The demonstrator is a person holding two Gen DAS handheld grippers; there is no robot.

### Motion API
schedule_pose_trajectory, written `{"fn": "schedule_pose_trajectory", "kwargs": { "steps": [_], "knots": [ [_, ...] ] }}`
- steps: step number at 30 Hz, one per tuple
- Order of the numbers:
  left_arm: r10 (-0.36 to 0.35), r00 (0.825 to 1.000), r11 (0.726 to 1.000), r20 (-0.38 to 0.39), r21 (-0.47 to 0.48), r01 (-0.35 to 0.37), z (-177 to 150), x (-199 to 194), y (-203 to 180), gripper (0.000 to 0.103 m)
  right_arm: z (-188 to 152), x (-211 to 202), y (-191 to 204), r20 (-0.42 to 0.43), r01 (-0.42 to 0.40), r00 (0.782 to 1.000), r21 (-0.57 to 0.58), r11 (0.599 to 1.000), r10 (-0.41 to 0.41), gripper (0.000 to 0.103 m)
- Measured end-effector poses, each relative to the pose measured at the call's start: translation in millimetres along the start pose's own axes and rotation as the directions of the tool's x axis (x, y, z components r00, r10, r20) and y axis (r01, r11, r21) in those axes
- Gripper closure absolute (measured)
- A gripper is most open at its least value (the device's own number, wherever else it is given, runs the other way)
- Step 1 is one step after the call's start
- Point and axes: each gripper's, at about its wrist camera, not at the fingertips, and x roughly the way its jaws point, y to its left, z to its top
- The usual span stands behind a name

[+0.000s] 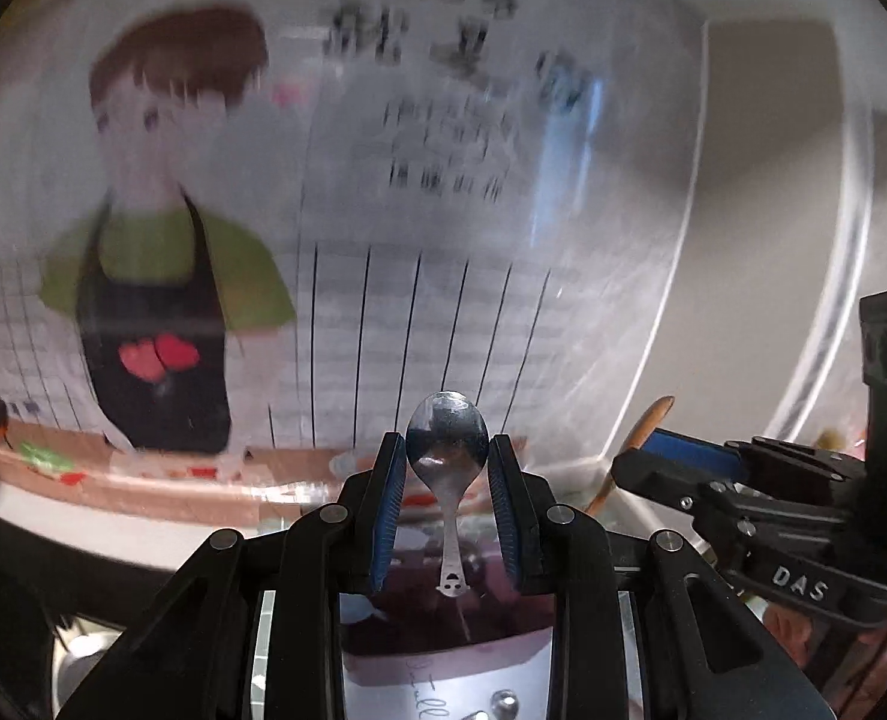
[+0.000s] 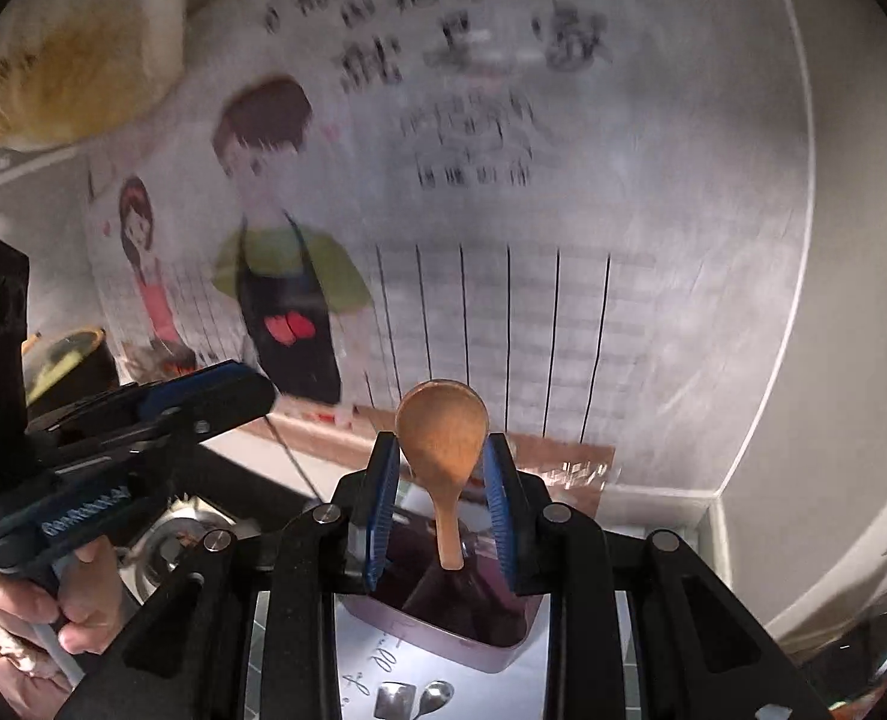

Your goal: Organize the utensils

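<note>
In the left wrist view, my left gripper (image 1: 446, 441) is shut on a metal spoon (image 1: 447, 462), with the bowl up between the blue pads and the handle hanging down. In the right wrist view, my right gripper (image 2: 441, 450) is shut on a wooden spoon (image 2: 443, 438), also bowl up. Both are held in the air above a pink utensil holder (image 2: 473, 654), whose rim also shows under the left gripper (image 1: 443, 651). The right gripper (image 1: 641, 450) with the wooden spoon (image 1: 653, 420) shows at the right of the left wrist view. The left gripper (image 2: 251, 387) shows at the left of the right wrist view.
A wall poster (image 2: 503, 240) with a cartoon cook in an apron fills the background. A person's hand (image 2: 53, 600) grips the left tool. A dark pot (image 2: 65, 360) and a metal basin (image 2: 167, 546) lie at the left, and a pale bag (image 2: 77, 60) hangs high up.
</note>
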Motion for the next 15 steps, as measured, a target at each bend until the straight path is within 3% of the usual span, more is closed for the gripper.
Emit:
{"fn": "schedule_pose_trajectory", "kwargs": {
  "steps": [4, 6, 7, 9, 12, 15],
  "knots": [
    [-0.004, 0.994, 1.0, -0.105, -0.026, 0.001, -24.7, 39.4, 11.0, 0.071, -25.6, 42.5, -14.9, -0.105, -0.009, 0.994, 0.033, 0.999, 0.013, 0.077],
    [-0.005, 0.986, 0.999, -0.166, -0.036, -0.002, -36.3, 54.1, 17.3, 0.058, -37.7, 58.2, -20.9, -0.165, -0.032, 0.985, 0.051, 0.998, 0.04, 0.075],
    [-0.005, 0.983, 0.999, -0.185, -0.049, -0.004, -41.1, 58.6, 21.2, 0.057, -42.8, 64.5, -23.9, -0.192, -0.049, 0.98, 0.066, 0.997, 0.061, 0.072],
    [-0.007, 0.98, 0.996, -0.199, -0.083, -0.01, -48.6, 56.6, 29.7, 0.057, -52.3, 73.6, -28.1, -0.23, -0.081, 0.968, 0.092, 0.992, 0.101, 0.068],
    [-0.004, 0.981, 0.995, -0.195, -0.103, -0.017, -56.7, 42.2, 37.1, 0.057, -58.4, 68.3, -25.2, -0.228, -0.047, 0.972, 0.056, 0.997, 0.058, 0.065],
    [0.004, 0.976, 0.996, -0.218, -0.083, -0.023, -75.6, 18.3, 38.4, 0.054, -64.5, 54.0, -21.0, -0.206, -0.031, 0.978, 0.031, 0.999, 0.036, 0.042]
  ]
}}
